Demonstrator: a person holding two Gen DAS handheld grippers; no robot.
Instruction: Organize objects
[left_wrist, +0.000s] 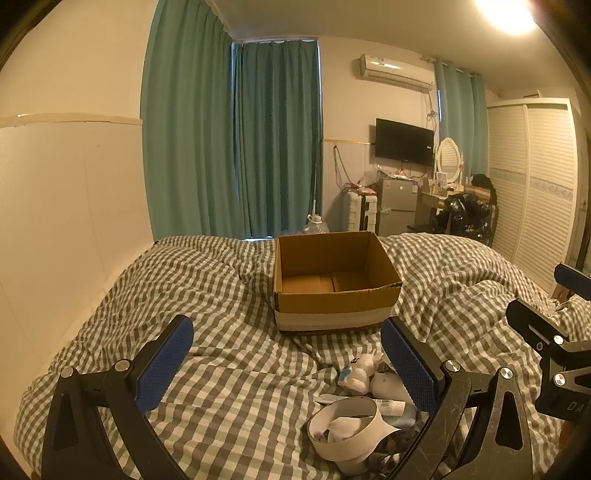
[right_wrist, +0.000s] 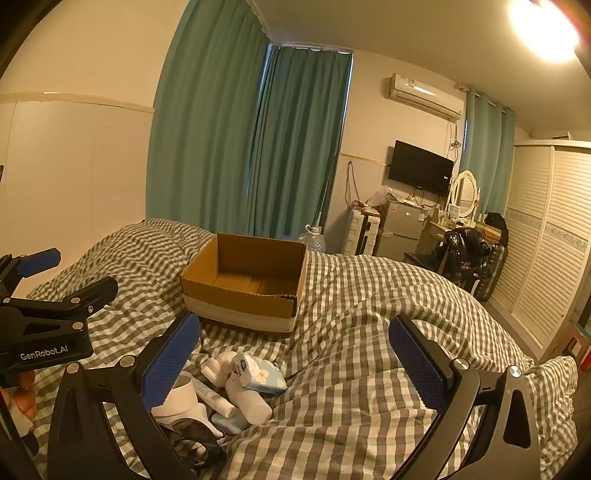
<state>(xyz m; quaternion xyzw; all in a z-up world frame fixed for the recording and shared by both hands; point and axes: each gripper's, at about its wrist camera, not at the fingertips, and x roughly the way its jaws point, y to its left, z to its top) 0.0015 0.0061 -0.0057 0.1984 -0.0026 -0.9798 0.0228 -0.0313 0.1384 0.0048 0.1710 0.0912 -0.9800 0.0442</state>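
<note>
An open, empty cardboard box (left_wrist: 334, 282) (right_wrist: 245, 280) stands on the checked bed cover. A pile of small objects lies in front of it: a white roll of tape (left_wrist: 343, 424) (right_wrist: 177, 400), a white bottle (right_wrist: 249, 402), a small tube (right_wrist: 214, 395), a blue-and-white tissue pack (right_wrist: 260, 373) and a white plush toy (left_wrist: 360, 371) (right_wrist: 218, 365). My left gripper (left_wrist: 288, 363) is open and empty, with the pile by its right finger. My right gripper (right_wrist: 295, 363) is open and empty, with the pile by its left finger.
The bed's checked cover (left_wrist: 229, 369) is rumpled. A wall runs along the left (left_wrist: 55, 203). Teal curtains (left_wrist: 229, 147), a small fridge (left_wrist: 397, 206), a dressing table (left_wrist: 448, 184) and a white wardrobe (left_wrist: 535, 177) stand beyond the bed.
</note>
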